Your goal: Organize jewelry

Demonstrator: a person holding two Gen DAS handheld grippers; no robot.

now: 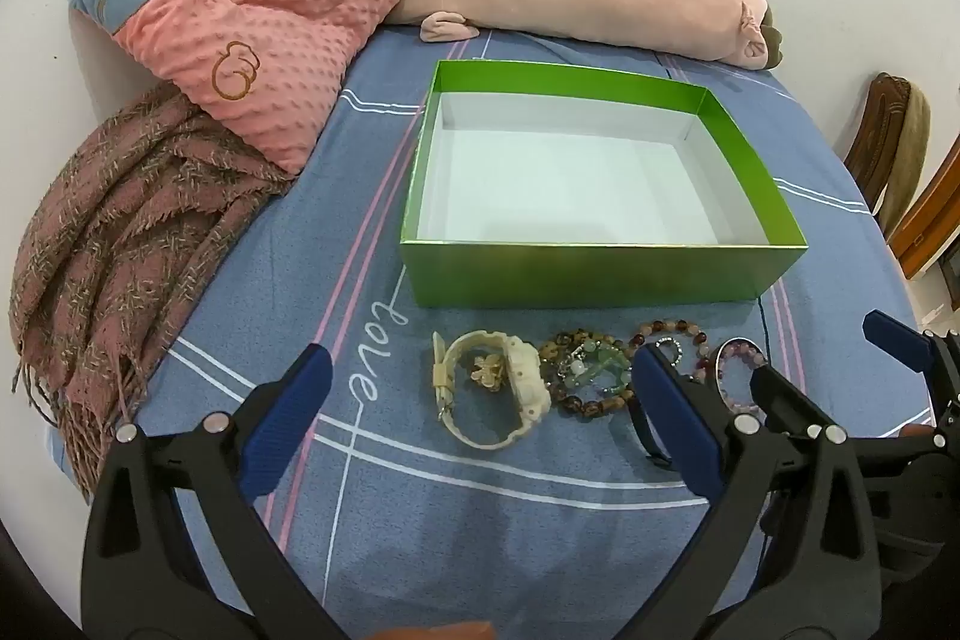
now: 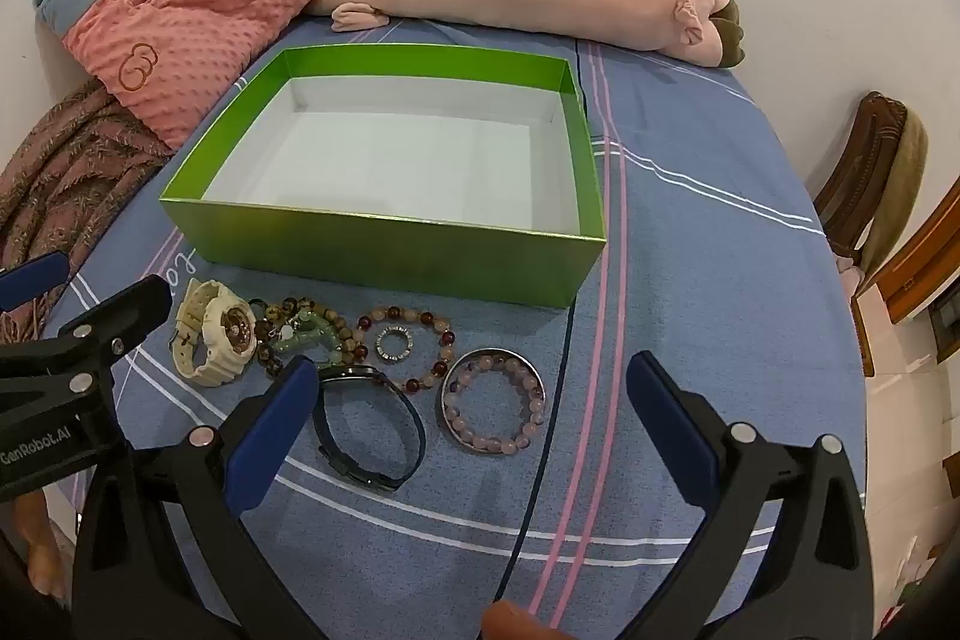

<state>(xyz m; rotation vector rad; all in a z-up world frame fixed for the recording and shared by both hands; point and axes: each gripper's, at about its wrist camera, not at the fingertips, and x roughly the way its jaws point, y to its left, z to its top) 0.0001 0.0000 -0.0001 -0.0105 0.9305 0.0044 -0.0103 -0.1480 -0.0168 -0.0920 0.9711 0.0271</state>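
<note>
Bedsheet holds jewelry beneath spread grippers.

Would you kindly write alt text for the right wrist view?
An empty green box sits on a blue bedsheet, with a cream watch, beaded bracelets and a dark band laid out before it. The right gripper hovers above them, jaws open.

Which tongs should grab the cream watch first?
Probably the left tongs: open, with the cream watch lying between their tips. The right tongs sit over the black band instead.
</note>
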